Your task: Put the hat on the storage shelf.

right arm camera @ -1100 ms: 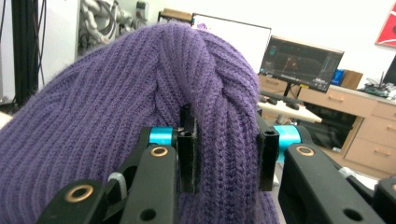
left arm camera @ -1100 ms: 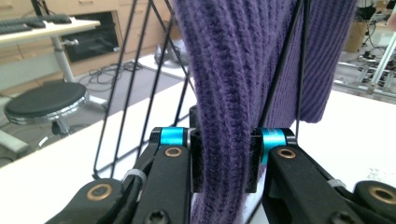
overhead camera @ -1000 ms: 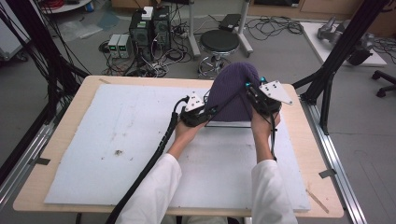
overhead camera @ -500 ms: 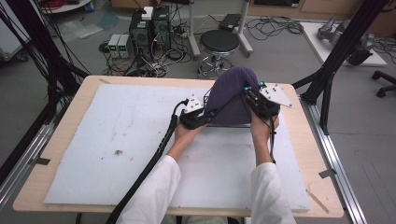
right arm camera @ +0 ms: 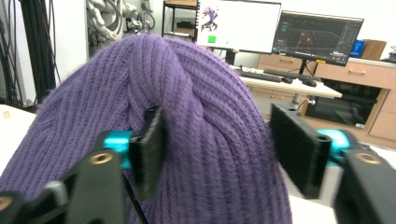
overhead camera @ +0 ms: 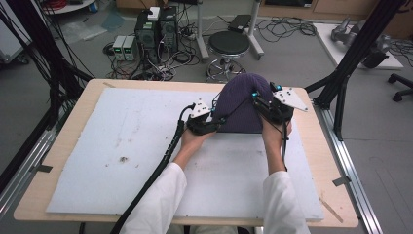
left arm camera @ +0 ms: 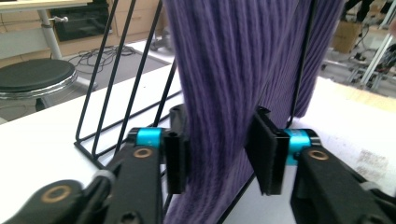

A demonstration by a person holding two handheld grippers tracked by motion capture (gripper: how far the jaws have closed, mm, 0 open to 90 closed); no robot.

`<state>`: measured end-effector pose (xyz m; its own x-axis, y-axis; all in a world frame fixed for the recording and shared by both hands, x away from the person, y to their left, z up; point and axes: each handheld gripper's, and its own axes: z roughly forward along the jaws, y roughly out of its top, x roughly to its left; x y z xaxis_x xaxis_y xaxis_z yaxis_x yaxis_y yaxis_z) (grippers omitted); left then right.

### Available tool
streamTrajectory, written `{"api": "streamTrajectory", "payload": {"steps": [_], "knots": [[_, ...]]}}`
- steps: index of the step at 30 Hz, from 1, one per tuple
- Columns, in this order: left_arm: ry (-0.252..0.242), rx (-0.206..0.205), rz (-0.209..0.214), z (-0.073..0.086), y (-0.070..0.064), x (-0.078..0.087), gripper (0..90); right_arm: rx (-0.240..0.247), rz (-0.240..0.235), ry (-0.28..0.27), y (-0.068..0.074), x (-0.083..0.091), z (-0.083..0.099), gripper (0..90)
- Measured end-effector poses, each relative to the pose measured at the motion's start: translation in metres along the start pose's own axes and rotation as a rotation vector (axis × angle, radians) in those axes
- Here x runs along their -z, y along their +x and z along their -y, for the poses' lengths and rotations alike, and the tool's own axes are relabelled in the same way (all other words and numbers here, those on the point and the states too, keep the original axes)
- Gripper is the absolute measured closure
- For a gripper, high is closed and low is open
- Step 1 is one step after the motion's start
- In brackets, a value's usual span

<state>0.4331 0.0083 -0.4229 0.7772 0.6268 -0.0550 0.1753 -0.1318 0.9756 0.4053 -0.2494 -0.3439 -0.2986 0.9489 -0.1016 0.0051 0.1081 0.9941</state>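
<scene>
A purple knit hat (overhead camera: pixel 241 105) stands draped over a black wire rack (left arm camera: pixel 116 70) at the back of the white mat (overhead camera: pixel 136 146). My left gripper (overhead camera: pixel 214 124) is at the hat's lower left edge. In the left gripper view the left gripper (left arm camera: pixel 219 154) is shut on a fold of the hat (left arm camera: pixel 224 70), close beside a rack wire. My right gripper (overhead camera: pixel 260 102) sits high on the hat's right side. In the right gripper view the right gripper (right arm camera: pixel 224 144) is open, one pad against the hat (right arm camera: pixel 196 116) and the other clear of it.
The mat covers a wooden table (overhead camera: pixel 311 161) whose back edge runs just behind the hat. Black frame posts (overhead camera: pixel 350 58) rise at the right and left. A stool (overhead camera: pixel 229 44) and cables lie on the floor beyond.
The hat's top and both grippers have sunk slightly towards the table; both grippers stay on the hat.
</scene>
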Motion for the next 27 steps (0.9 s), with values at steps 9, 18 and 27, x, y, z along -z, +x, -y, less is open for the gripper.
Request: {"api": "streamTrajectory", "payload": {"steps": [9, 18, 27], "knots": [[-0.105, 0.031, -0.066, -0.021, 0.002, 0.018, 31.0, -0.017, 0.059, -0.064, 0.0, 0.012, -0.011, 15.4], [-0.21, 0.023, -0.152, -0.039, 0.004, 0.057, 28.6, -0.098, 0.072, -0.122, 0.009, 0.027, -0.023, 15.3], [-0.322, 0.023, -0.179, -0.057, 0.006, 0.101, 25.3, -0.104, 0.048, -0.157, 0.02, 0.04, -0.033, 15.3]]}}
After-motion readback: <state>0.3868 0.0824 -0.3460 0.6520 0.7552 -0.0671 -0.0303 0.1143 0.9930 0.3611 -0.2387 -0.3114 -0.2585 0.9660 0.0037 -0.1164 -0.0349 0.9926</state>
